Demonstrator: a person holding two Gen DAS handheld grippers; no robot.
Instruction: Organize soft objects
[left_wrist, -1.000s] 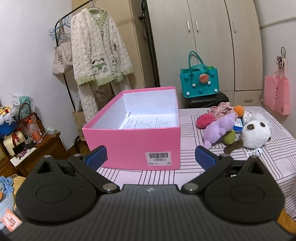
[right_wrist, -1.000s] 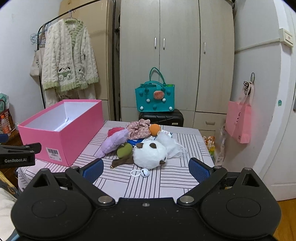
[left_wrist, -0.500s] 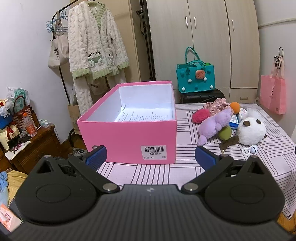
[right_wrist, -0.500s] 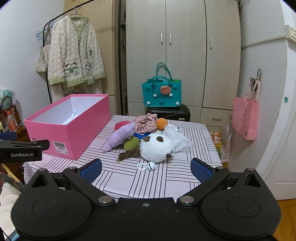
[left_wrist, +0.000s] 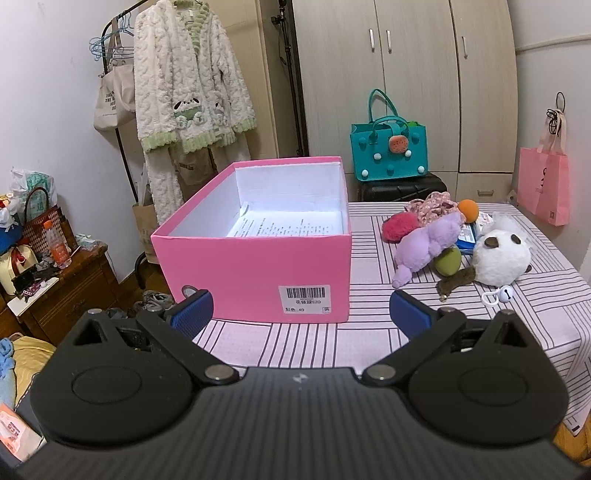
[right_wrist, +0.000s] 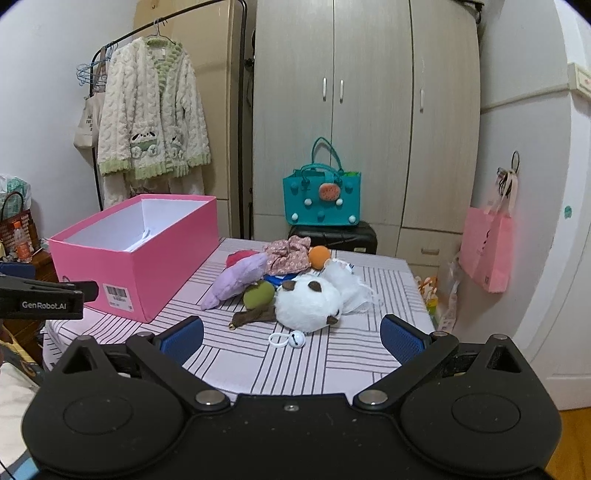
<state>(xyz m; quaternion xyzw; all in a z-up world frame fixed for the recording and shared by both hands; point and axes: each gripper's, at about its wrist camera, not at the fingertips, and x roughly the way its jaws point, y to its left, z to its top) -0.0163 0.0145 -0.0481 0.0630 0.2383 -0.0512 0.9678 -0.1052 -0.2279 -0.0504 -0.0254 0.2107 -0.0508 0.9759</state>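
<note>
Both grippers wide open, nothing held. Left gripper (left_wrist: 301, 310) hovers over the near edge of the striped pink-and-white tablecloth (left_wrist: 314, 343), lined up on the pink cardboard shoebox (left_wrist: 258, 273). Right gripper (right_wrist: 291, 336) hovers over the same near edge, facing the pile of soft toys.

Box sits at the table's left edge, open top, white inside, a printed paper sheet (left_wrist: 280, 229) on its floor, barcode label on the near wall. No toys in it.

Soft things are clustered mid-table toward the right, apart from the box: white round plush with brown ears (right_wrist: 308, 302) nearest, brown plush strip (right_wrist: 255, 315) and green plush ball (right_wrist: 258, 293) touching its left side, lilac elongated plush (right_wrist: 236, 278) leaning over a red fuzzy plush (right_wrist: 238, 255), floral fabric scrunchie (right_wrist: 288, 253), orange ball (right_wrist: 318, 256) toward the far edge, white gauzy cloth (right_wrist: 347, 284) to the right. Small white bell on a loop (right_wrist: 291, 339) lies alone in front of the pile.
</note>
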